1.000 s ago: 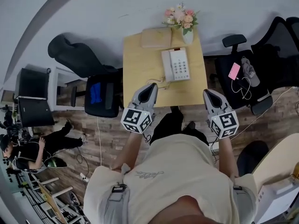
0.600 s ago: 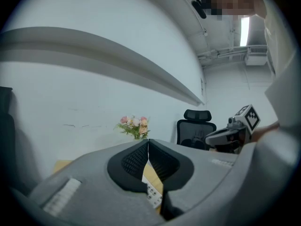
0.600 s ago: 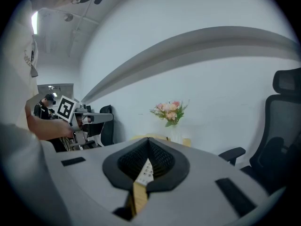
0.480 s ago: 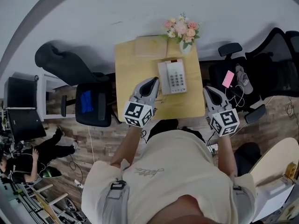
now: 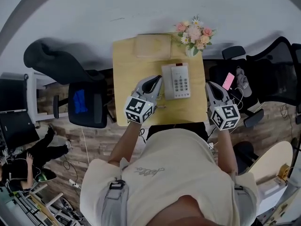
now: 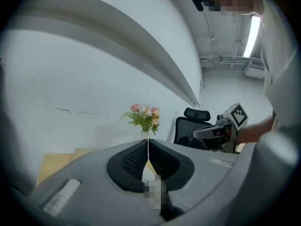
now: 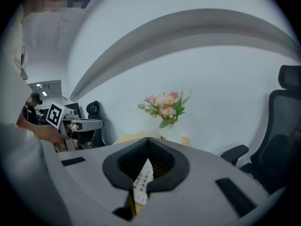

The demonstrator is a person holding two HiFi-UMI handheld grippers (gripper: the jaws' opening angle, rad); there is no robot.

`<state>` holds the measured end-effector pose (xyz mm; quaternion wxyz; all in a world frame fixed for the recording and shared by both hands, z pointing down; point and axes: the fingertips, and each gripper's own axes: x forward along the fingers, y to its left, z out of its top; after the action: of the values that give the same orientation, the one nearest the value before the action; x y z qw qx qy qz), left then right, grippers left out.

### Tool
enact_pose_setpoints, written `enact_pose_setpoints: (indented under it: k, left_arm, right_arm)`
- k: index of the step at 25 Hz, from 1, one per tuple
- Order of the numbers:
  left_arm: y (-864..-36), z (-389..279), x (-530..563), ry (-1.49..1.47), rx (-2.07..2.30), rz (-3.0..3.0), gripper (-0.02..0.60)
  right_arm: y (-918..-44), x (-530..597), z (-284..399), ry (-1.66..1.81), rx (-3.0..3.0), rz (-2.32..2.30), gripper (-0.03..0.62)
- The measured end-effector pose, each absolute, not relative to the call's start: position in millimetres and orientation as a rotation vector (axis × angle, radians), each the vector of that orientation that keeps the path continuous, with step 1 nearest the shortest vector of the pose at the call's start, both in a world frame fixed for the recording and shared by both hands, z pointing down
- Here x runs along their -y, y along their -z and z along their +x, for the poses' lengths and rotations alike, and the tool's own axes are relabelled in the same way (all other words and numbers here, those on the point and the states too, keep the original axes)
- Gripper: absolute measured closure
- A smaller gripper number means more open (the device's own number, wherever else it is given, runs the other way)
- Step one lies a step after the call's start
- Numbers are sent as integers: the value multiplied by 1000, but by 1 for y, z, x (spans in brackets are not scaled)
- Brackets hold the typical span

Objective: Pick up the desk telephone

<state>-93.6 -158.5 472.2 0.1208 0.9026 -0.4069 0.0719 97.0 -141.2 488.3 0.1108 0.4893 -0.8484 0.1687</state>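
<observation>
The white desk telephone point(image 5: 176, 81) lies on the small wooden desk point(image 5: 134, 74), handset on its left side, keypad facing up. My left gripper point(image 5: 155, 81) is shut and empty, with its tip just left of the handset. My right gripper point(image 5: 209, 85) is also shut and empty, off the desk's right edge and to the right of the phone. In the right gripper view a strip of the keypad point(image 7: 142, 182) shows below the shut jaws point(image 7: 148, 139). The left gripper view shows shut jaws point(image 6: 148, 141); the phone is hidden there.
A vase of pink flowers point(image 5: 195, 34) stands at the desk's back right corner, and a beige pad point(image 5: 153, 46) lies behind the phone. A black chair point(image 5: 87, 102) stands left of the desk. More black chairs point(image 5: 263, 74) and a pink phone point(image 5: 229, 81) are at the right.
The person has stepped up to the desk. Both grippers have moved forward from its near edge, the left one coming alongside the telephone. Both stay shut.
</observation>
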Motion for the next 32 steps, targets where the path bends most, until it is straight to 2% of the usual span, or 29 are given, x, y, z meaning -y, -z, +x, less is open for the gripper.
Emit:
enact_pose_setpoints:
  k: [17,23,27,32]
  left_arm:
    - [-559,-99,198,-222,1188,2333,555]
    - [-604,-99,203,-190,1098,2175,414]
    - [-630,-97,207,-134,1008,2074,330]
    - [-663,-93,208,-94,884,1942,287]
  right_arm:
    - [-586,209,73,-644,2493,1025,594]
    - [-622,225,74,-791,2481,976,581]
    - [-646,228,75,-894,2438,936,502]
    - [-675,223,68,-1151,2375,861,417]
